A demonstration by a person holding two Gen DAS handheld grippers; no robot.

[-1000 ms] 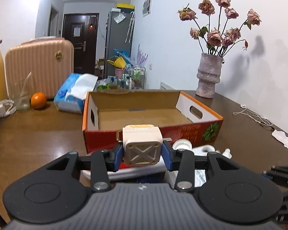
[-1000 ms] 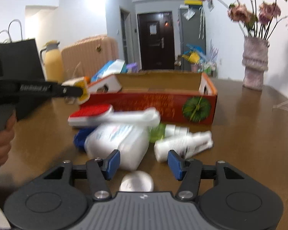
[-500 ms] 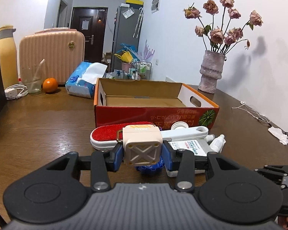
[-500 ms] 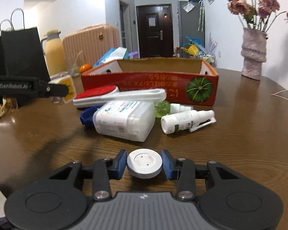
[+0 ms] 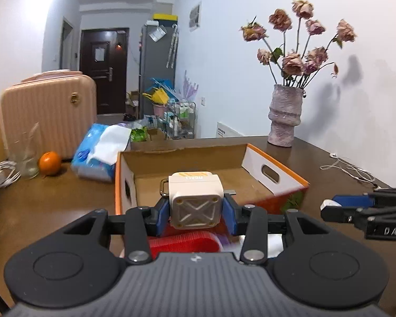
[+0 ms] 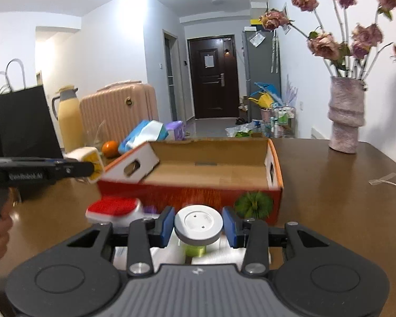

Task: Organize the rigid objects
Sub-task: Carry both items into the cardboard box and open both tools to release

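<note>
Cardboard box (image 5: 274,174) on the table waits empty while the left tool (image 5: 196,215) grips a cream block (image 5: 195,198) and the right tool (image 6: 198,227) grips a white disc (image 6: 198,223) just before it, so I think both need lowering inside, then letting go.

cream charger (image 5: 195,203): held | white disc (image 6: 198,223): held | box (image 6: 274,169): open

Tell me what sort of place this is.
Most likely a lived-in flat: a brown table in an open room by the entrance hall. A front door and a fridge stand at the back, a pink suitcase waits nearby, and a vase of dried roses sits on the table.
</note>
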